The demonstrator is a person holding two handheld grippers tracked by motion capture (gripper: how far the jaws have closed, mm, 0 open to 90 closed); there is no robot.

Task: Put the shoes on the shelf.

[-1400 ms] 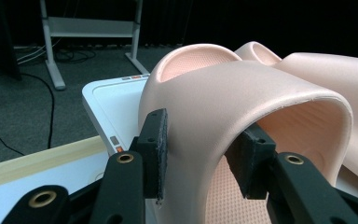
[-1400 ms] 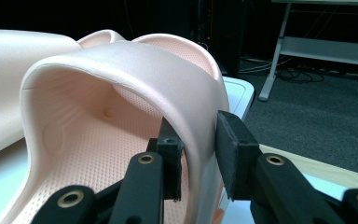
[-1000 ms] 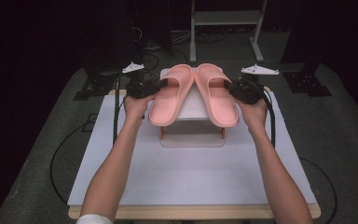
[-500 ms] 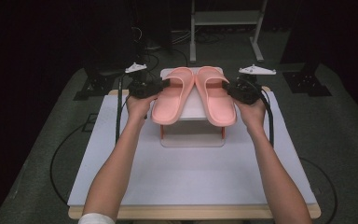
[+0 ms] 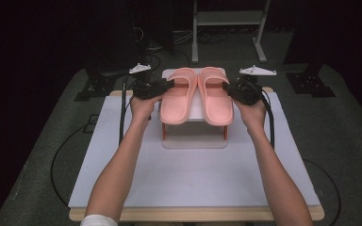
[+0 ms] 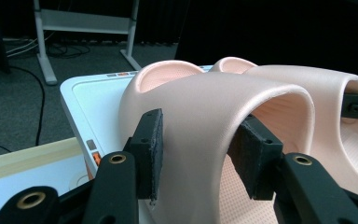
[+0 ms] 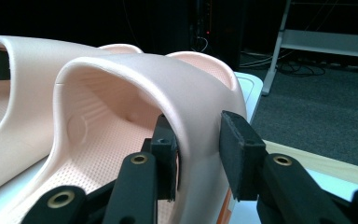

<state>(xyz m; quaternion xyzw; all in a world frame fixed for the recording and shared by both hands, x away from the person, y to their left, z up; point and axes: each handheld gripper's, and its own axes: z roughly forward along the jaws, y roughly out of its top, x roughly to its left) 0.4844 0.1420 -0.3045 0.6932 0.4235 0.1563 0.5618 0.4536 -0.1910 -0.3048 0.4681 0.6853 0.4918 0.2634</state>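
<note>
Together, your two grippers had hold of a pair of pink slippers that lay side by side, toes pointing away from you, on a small white stand (image 5: 194, 136) at the far middle of the white surface (image 5: 193, 183). Your left gripper (image 5: 164, 87) came in from the outer side of the left slipper (image 5: 178, 96), and in the left gripper view its fingers (image 6: 150, 149) were clenched on the slipper's arched strap, one pad pressed against the outside of the band and the other tucked under it against the inside. Your right gripper (image 5: 230, 89) did the same from the other side on the right slipper (image 5: 215, 96): in the right gripper view one pad sat inside the strap and the other outside it, the band pinched between them. Both soles appeared to lie on the stand's top, with the heels overhanging its near edge towards you; whether either sole was lifted slightly off it I cannot tell. Your left hand (image 5: 142, 107) and right hand (image 5: 253, 112) were held level with the straps, forearms stretched over the surface, a black cable trailing back from each gripper. Beyond the surface lay dark carpeted floor (image 5: 339, 127) and the legs of a metal frame (image 5: 228, 19).
</note>
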